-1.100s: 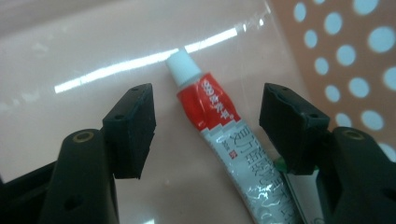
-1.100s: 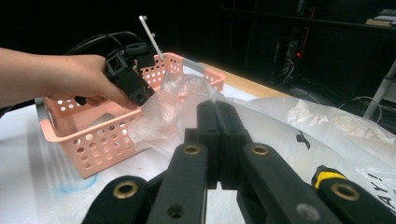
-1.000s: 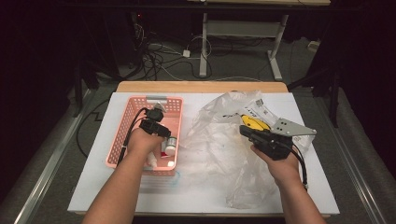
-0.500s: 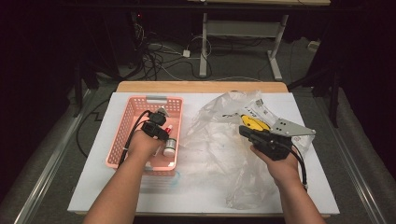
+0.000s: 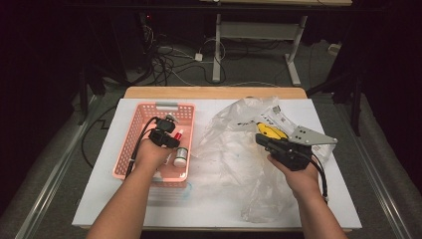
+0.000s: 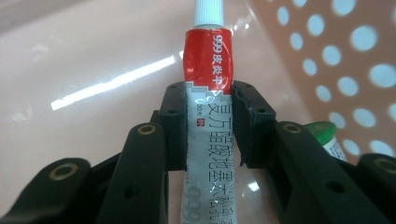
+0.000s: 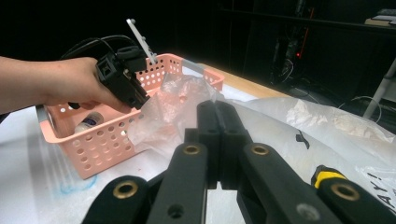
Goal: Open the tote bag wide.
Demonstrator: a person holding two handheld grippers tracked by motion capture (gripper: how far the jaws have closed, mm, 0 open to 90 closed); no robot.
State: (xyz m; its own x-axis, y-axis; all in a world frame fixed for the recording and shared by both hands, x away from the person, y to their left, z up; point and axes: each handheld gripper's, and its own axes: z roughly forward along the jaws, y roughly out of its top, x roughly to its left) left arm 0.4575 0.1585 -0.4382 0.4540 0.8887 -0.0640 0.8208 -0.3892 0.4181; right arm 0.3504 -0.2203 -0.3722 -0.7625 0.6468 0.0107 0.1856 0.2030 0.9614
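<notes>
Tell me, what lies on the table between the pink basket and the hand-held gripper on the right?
Crumpled clear plastic bag, seen in the high view, spreading from the pink basket to the right hand-held gripper.

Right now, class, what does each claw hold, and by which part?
The left claw grips an ointment tube across its middle, inside the pink basket. The right claw is shut on the clear plastic bag.

High view looked down on the surface (image 5: 219,199); left camera sat close inside the pink basket (image 6: 93,56); right camera faced that basket (image 7: 107,140) across the surface.
</notes>
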